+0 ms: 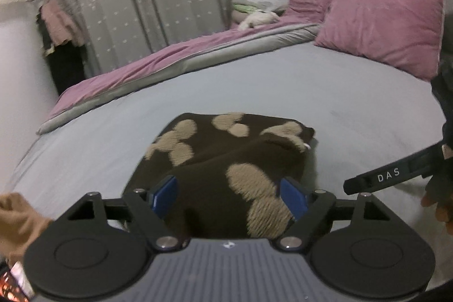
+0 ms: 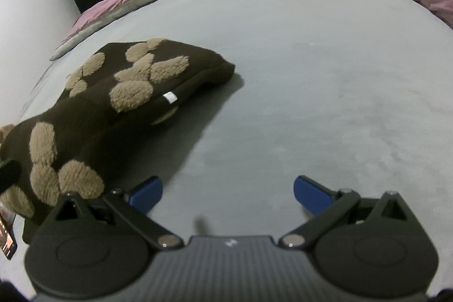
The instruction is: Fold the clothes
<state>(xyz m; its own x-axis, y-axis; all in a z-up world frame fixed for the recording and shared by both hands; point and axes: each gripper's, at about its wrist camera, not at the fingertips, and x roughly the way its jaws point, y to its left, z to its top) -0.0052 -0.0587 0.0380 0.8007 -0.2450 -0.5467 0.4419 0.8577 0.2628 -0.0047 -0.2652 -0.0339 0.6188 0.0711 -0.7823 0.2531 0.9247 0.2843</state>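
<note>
A dark brown fleece garment (image 1: 215, 160) with tan paw prints lies bunched and partly folded on the pale blue bed (image 1: 311, 92), towards its near left side. The left gripper (image 1: 228, 198) has its 2 blue fingers (image 1: 167, 196) spread wide, with a raised fold of the garment lying between them; whether the pads touch the cloth I cannot tell. The right gripper (image 2: 228, 196) hangs over bare sheet just right of the garment (image 2: 119, 92), its 2 fingers (image 2: 310, 194) also spread and holding nothing. A small white label (image 2: 170, 97) shows on the garment's edge. 2 pink pillows (image 1: 382, 24) rest at the head of the bed
</note>
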